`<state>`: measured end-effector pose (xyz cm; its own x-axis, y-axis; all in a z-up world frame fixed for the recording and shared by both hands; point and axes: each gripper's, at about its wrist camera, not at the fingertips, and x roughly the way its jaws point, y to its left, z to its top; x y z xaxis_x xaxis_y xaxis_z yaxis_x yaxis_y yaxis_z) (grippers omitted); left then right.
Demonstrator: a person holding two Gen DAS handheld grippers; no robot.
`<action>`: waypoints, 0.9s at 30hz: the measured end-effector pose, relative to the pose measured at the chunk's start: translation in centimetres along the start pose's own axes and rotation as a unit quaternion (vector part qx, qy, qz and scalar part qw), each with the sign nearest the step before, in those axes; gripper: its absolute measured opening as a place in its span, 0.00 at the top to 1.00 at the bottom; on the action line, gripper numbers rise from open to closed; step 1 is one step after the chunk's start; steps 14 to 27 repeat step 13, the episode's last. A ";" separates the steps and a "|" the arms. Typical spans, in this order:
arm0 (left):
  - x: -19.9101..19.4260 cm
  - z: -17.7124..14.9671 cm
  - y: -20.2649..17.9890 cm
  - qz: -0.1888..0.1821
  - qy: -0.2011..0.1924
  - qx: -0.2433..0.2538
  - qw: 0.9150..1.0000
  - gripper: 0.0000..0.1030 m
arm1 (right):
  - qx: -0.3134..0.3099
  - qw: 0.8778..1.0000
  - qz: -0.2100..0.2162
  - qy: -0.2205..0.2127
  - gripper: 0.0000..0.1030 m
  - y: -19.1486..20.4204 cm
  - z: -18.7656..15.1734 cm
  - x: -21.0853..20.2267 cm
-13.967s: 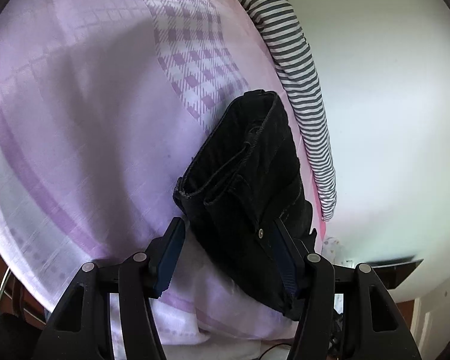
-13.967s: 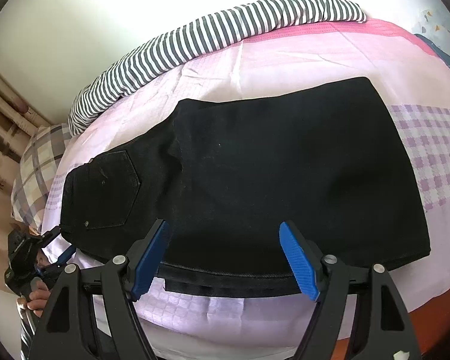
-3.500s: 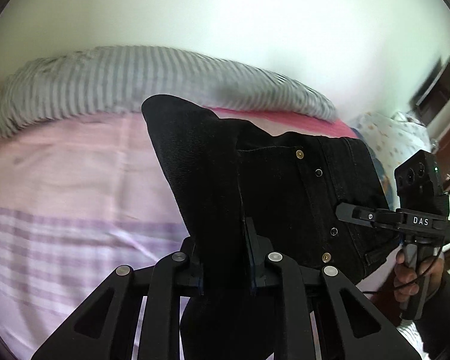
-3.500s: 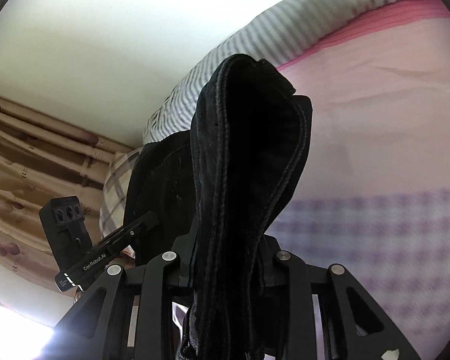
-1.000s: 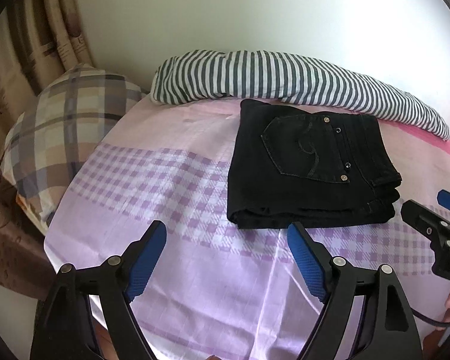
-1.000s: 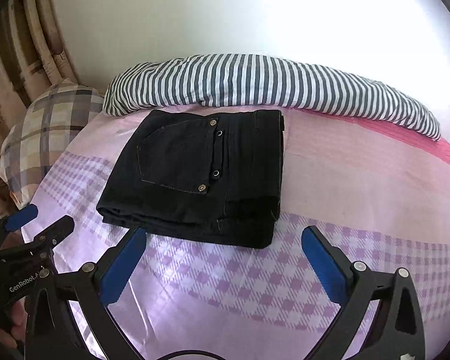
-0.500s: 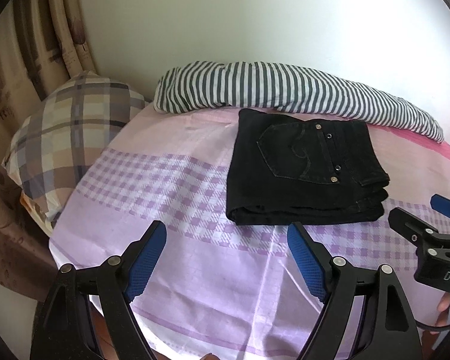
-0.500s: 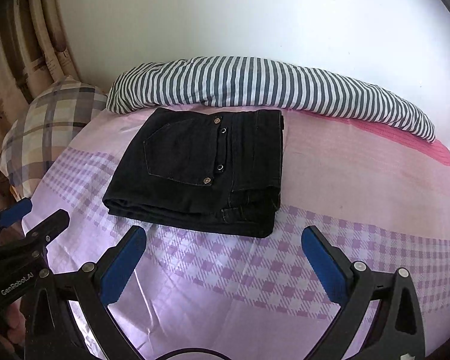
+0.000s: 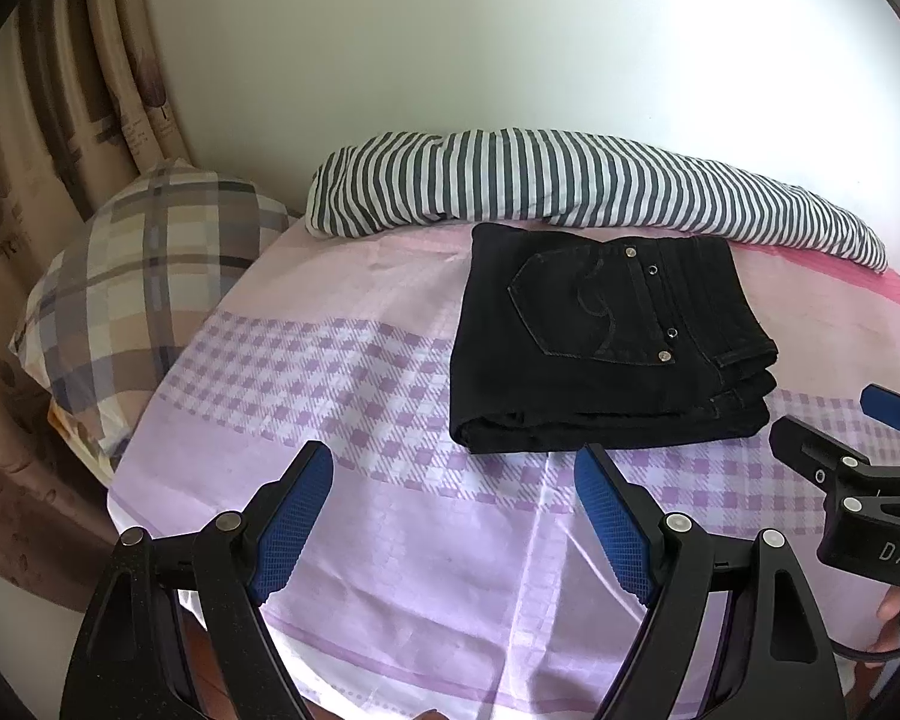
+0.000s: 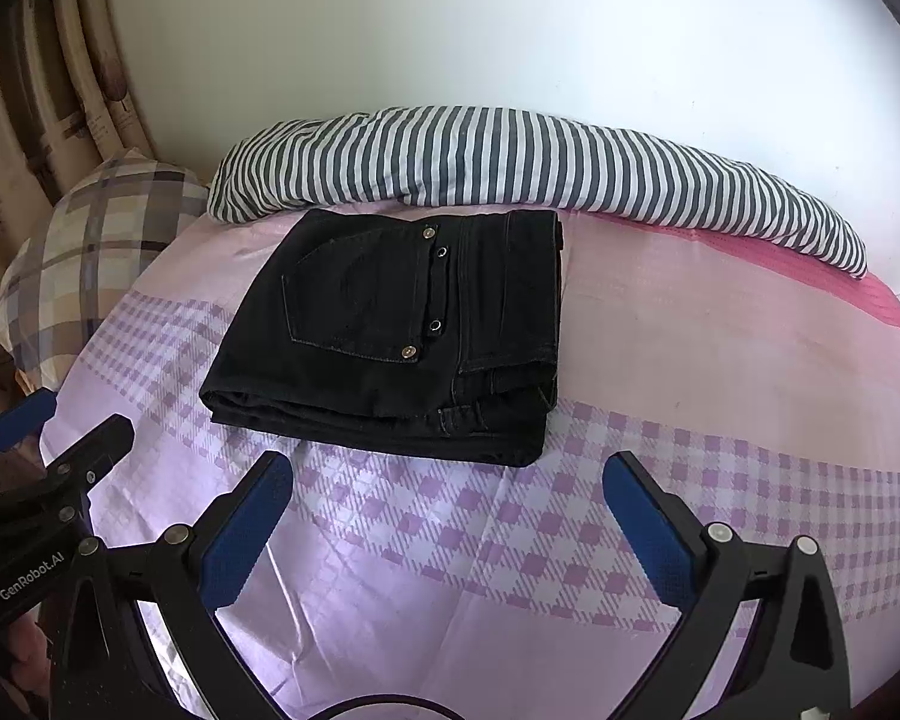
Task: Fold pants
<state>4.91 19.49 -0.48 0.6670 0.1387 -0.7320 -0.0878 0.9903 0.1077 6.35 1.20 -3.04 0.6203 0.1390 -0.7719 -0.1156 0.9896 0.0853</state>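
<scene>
Now folded pants lie on bed; left claw and right claw gape empty

1. Looking at a home bedroom.
2. Showing a bed spread with a pink and purple checked sheet.
3. Showing a plaid pillow lying at the bed's end.
4. Showing a striped blanket rolled along a plain white wall.
5. Showing patterned curtains hanging beside the pillow.

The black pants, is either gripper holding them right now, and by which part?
Nothing is held. Left gripper and right gripper are open; the folded pants lie on the bed.
</scene>
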 end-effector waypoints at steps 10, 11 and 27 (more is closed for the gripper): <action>0.3 0.3 0.2 0.003 0.003 -0.002 1.000 0.19 | 0.006 1.000 0.004 0.011 0.00 -0.1 -0.2 0.5; 0.4 0.3 0.2 0.002 0.004 -0.002 1.000 0.19 | 0.006 1.000 0.003 0.012 0.00 -0.1 -0.3 0.6; 0.4 0.3 0.2 -0.003 0.006 -0.002 1.000 0.19 | 0.006 1.000 0.003 0.013 0.00 0.0 -0.3 0.7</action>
